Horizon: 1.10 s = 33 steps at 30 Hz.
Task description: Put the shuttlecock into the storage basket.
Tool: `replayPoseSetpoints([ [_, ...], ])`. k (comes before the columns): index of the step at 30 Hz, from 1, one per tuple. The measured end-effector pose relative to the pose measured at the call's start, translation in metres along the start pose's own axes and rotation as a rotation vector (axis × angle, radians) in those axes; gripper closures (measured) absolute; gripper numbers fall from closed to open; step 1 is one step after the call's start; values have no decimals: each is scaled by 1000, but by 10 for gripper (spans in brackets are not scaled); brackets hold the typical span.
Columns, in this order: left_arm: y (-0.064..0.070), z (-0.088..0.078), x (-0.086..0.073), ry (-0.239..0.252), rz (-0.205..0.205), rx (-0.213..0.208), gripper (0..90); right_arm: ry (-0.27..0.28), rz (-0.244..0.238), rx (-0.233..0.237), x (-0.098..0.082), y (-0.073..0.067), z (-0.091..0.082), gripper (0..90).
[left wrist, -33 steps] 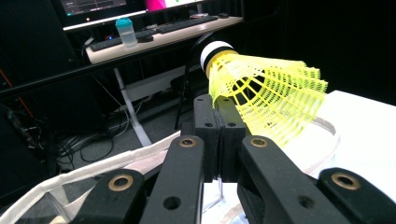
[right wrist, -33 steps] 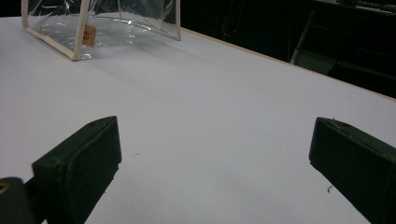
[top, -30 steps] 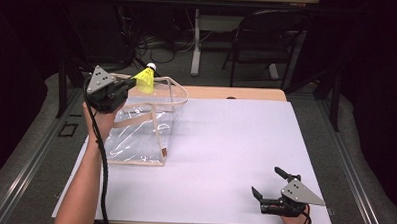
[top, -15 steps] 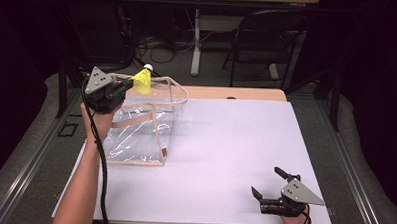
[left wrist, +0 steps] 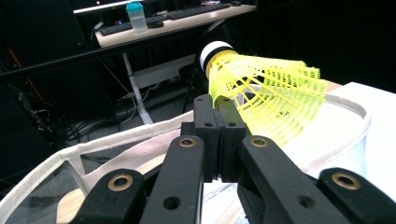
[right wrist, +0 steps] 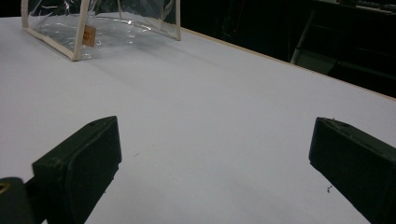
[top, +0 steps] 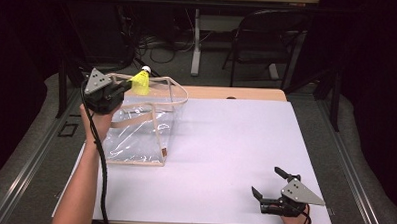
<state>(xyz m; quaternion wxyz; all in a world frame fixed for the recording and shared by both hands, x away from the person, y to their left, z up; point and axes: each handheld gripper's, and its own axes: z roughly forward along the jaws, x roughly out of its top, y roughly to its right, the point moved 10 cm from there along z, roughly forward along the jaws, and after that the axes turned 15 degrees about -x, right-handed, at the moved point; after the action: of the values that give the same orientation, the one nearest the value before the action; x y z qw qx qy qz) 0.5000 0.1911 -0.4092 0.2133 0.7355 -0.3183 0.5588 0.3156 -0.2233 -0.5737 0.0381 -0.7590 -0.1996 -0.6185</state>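
Aloft, left gripper (top: 123, 85) (shuttlecock (top: 140, 82) pinched).

Your high view looks forward and down from above your side of the bench (top: 225, 158), taking in its whole top. Your left gripper view sits close behind its own jaws, raised above the clear bag (left wrist: 42, 186) and facing the dark room beyond. Your right gripper view lies low, skimming across the bench (right wrist: 210, 116) toward the clear bag (right wrist: 102, 23), which all three views share.
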Motion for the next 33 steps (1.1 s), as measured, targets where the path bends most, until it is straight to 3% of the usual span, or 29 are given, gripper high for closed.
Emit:
replayPoseSetpoints([
  [11, 0, 3, -9, -18, -7, -11, 895, 0, -1, 0, 0, 0, 0, 19],
  [20, 3, 10, -11, -46, 10, -23, 894, -1, -1, 0, 0, 0, 0, 19],
  [33, -3, 11, -16, -59, -1, -9, 894, -1, 0, -1, 0, 0, 0, 20],
])
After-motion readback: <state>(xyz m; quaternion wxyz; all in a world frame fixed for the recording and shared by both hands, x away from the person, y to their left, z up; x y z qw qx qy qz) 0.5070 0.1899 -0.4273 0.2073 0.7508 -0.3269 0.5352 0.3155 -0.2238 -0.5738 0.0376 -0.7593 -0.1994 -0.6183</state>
